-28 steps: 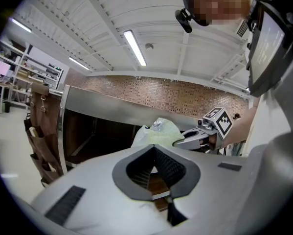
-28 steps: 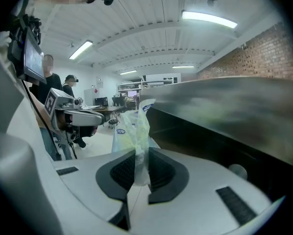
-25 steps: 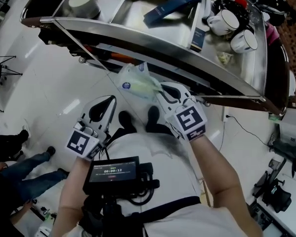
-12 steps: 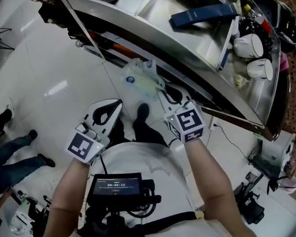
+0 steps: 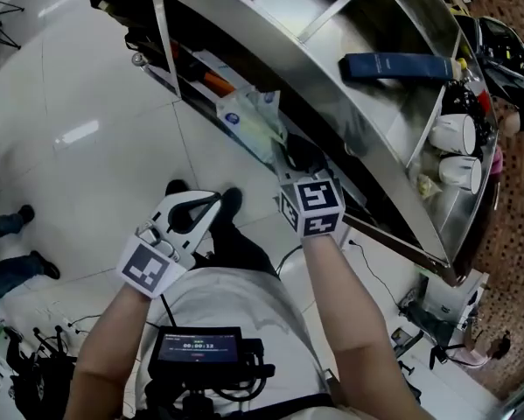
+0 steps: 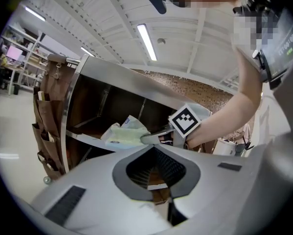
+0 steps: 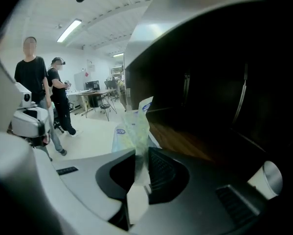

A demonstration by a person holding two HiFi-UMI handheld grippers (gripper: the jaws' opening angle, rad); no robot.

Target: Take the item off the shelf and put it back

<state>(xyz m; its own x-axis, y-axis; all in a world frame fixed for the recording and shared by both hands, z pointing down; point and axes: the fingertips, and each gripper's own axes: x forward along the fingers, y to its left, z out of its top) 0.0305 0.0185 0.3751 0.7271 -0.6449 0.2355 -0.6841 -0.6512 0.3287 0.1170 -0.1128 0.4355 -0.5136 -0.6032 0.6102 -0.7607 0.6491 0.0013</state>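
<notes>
A pale green and white plastic packet (image 5: pixel 248 122) hangs from my right gripper (image 5: pixel 288 153), which is shut on its near end. The packet's far end is at the front edge of the lower level of the metal shelf unit (image 5: pixel 331 86). In the right gripper view the packet (image 7: pixel 131 126) runs up from between the pads (image 7: pixel 156 168), with a dark compartment and its brown board (image 7: pixel 185 143) to the right. The left gripper view shows the packet (image 6: pixel 122 135) over the shelf edge. My left gripper (image 5: pixel 211 201) is lower and to the left, shut and holding nothing.
On the upper shelf lie a dark blue box (image 5: pixel 401 64) and two white mugs (image 5: pixel 454 134). A brown hanging organiser (image 6: pixel 46 126) is on the shelf's side. Two people (image 7: pixel 33 92) stand across the room, and someone's legs (image 5: pixel 8 261) show at the left.
My right gripper has carried the packet up and forward to the lower shelf's edge. The head view has swung, so the shelf now fills the upper right. The left gripper has hardly moved.
</notes>
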